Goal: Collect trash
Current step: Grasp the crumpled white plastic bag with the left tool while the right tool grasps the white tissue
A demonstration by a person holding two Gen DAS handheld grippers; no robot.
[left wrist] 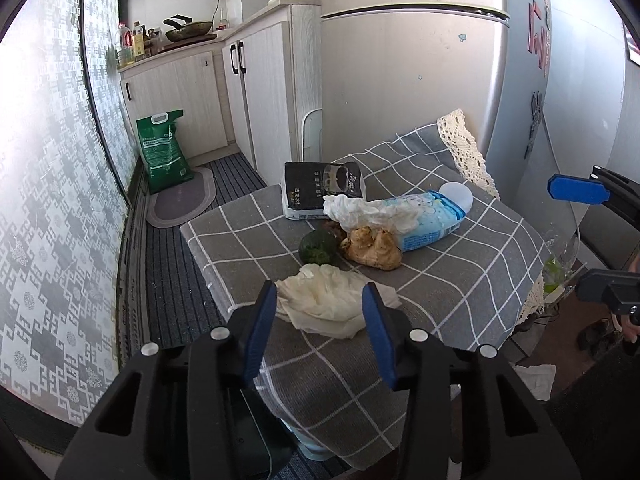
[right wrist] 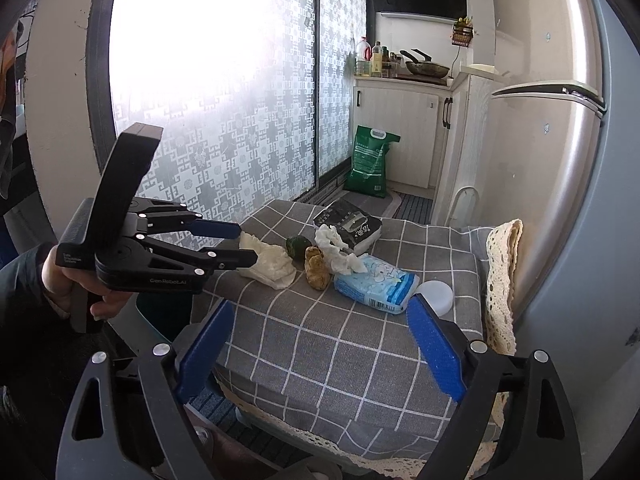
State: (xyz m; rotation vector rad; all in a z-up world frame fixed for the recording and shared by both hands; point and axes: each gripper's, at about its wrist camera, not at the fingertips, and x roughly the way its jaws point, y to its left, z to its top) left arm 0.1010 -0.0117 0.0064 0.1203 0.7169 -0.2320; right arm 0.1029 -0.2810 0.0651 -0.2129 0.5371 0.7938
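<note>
A pale crumpled leaf (left wrist: 324,304) (right wrist: 272,266) lies at the near edge of the grey checked table (left wrist: 460,280) (right wrist: 340,340). My left gripper (left wrist: 320,294) (right wrist: 248,247) straddles it, jaws partly apart, the leaf between the blue pads. Behind it sit a dark green round fruit (left wrist: 318,249), a brown knobbly lump (left wrist: 374,249), a crumpled white tissue (left wrist: 360,210), a blue tissue pack (left wrist: 432,220) (right wrist: 376,282) and a black packet (left wrist: 320,190). My right gripper (right wrist: 320,306) (left wrist: 564,237) hangs open over the table's near side, nothing in it.
A silver fridge (left wrist: 400,80) stands right behind the table, with a lace cloth (right wrist: 500,280) against it. A white round lid (right wrist: 436,294) lies by the blue pack. A green sack (left wrist: 164,148) leans by the cabinets on the floor. A hand (right wrist: 80,292) holds the left gripper.
</note>
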